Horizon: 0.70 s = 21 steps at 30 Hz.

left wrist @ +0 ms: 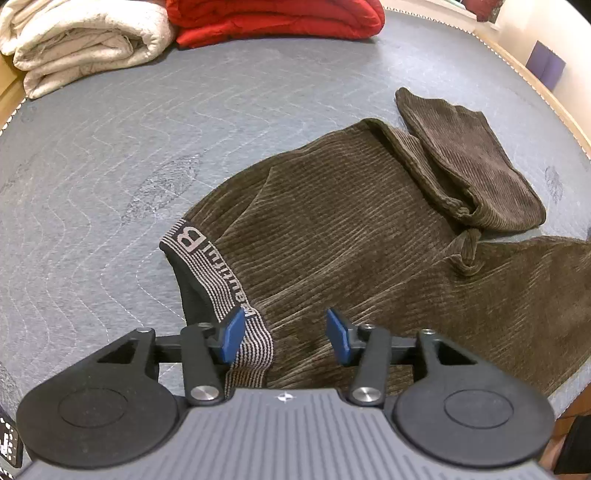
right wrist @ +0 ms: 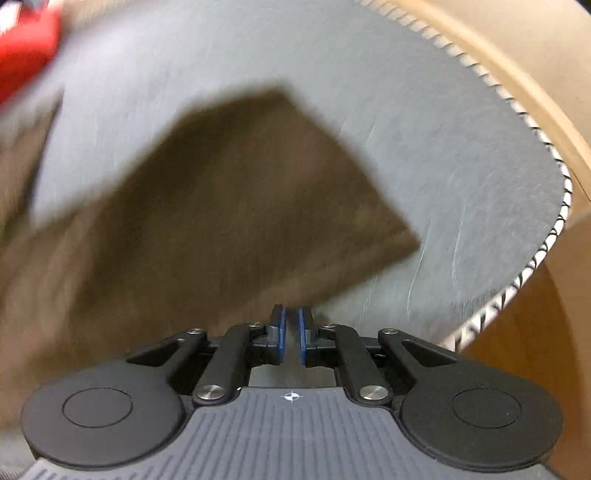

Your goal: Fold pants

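Brown corduroy pants [left wrist: 351,236] lie rumpled on a grey quilted table [left wrist: 110,166], one leg doubled back. The left hand-held gripper [left wrist: 286,334] hovers spread over the striped waistband [left wrist: 218,280]. The right hand-held gripper [right wrist: 291,332], blurred, is nearly pressed together; whether it pinches the leg is unclear. A weak grip could drop the fold.

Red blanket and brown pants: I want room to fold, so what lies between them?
In the left wrist view, only bare grey quilted pad lies between the red blanket and the brown pants. The cream blanket sits off to the left.
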Tool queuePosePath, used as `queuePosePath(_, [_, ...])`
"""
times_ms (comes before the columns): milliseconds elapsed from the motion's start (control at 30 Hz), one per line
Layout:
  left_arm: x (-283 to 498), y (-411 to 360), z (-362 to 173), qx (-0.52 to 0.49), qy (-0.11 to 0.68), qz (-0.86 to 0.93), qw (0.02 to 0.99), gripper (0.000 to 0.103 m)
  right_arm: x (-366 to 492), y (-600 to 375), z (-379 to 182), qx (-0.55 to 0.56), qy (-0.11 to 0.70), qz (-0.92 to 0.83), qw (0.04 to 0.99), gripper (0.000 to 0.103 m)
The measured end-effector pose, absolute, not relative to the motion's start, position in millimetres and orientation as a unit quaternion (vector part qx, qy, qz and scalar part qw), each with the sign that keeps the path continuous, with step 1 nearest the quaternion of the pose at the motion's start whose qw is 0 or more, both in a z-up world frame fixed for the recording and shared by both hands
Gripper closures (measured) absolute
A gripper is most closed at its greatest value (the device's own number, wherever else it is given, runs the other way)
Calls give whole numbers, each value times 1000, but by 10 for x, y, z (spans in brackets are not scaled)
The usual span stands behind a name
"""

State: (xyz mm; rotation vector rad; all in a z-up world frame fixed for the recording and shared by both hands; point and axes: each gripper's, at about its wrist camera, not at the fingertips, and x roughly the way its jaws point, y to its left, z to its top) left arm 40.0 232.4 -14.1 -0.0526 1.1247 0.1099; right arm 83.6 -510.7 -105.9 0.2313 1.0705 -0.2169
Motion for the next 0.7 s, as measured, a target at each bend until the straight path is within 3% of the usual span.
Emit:
queuePosePath(67, [411,2300,-157,-20,536,54,842,48,918,-5195,-1028,130,480,-132,858,58])
queuePosePath(133, [422,2291,-184,-14,541,58,839,47,992,-5319,-1080,150,471,-174,852,49])
queuePosePath(333, [441,2348,-239,-5,549,74,833,46,1021,-5787,-1460,278,486,-297,774,51])
queuePosePath(433, [470,2377,-253,-10,551,80,831,46,1007,-5849,-1503,313,466,-290,775,80])
queuePosePath(467, [482,2378,-249,-11,550,81,831,46,1026,-5833,-1470,306,463,-282,783,85])
queuePosePath(567, [521,2362,-235,-15,547,79,833,46,959,-5819,-1277,287,426,-297,805,89])
queuePosePath(700, [542,2280,-209,-9,543,65,837,46,624,-6079,-1443,334,453,-394,727,88])
